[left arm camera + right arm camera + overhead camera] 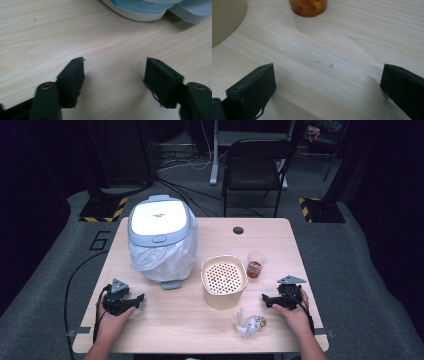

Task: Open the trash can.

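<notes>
- The cup [308, 7] at the top of the right gripper view is cut off by the edge; its rim is out of frame.
- The crumpled clear wrapper [248, 324] at lower centre of the high view is too small to identify.

A pale wooden table [165, 320] carries a lidded bin [161, 237] (bag-lined), perforated bowl [224, 281], cup [256, 264] and crumpled wrapper [248, 324].

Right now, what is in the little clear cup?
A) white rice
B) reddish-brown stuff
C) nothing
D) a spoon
B: the cup beside the strainer bowl holds something reddish-brown in its lower part, and the right gripper view shows it orange with red bits.
</notes>
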